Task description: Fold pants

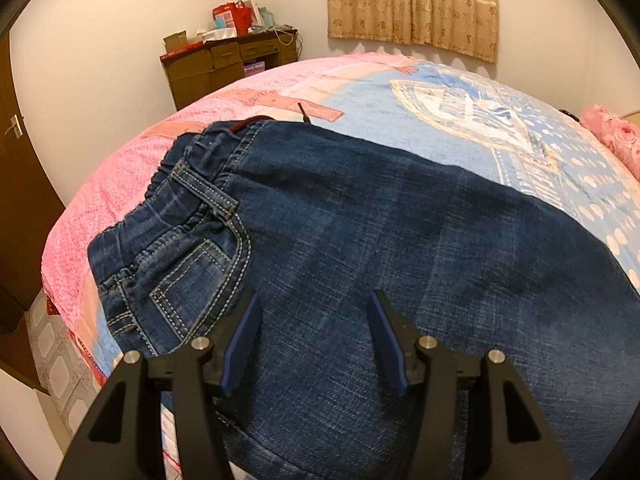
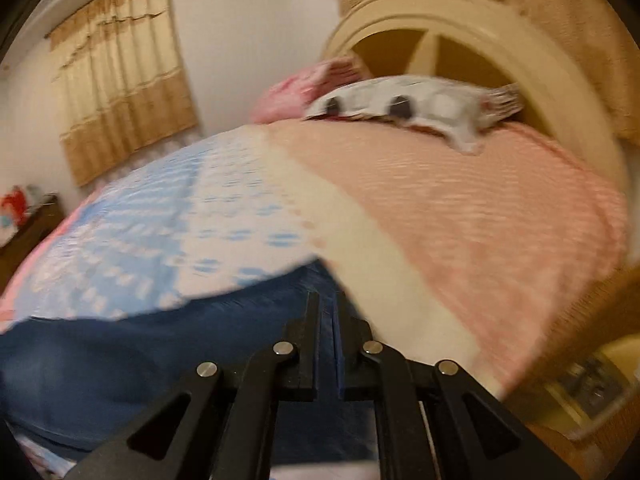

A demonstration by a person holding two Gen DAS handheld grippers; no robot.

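Note:
Dark blue jeans (image 1: 360,220) lie flat on the bed, waistband and pocket (image 1: 192,240) at the left. My left gripper (image 1: 314,300) is open just above the denim, near the pocket, holding nothing. In the blurred right wrist view the jeans (image 2: 120,360) fill the lower left. My right gripper (image 2: 328,300) is shut on an edge of the jeans, with denim showing between its jaws.
The bedspread is pink (image 1: 120,168) and light blue (image 1: 400,120). A brown dresser (image 1: 228,64) with clutter stands in the far corner, curtains (image 1: 412,4) behind. Pillows (image 2: 400,108) and a cream headboard (image 2: 500,52) lie ahead of the right gripper. A door (image 1: 16,184) is at left.

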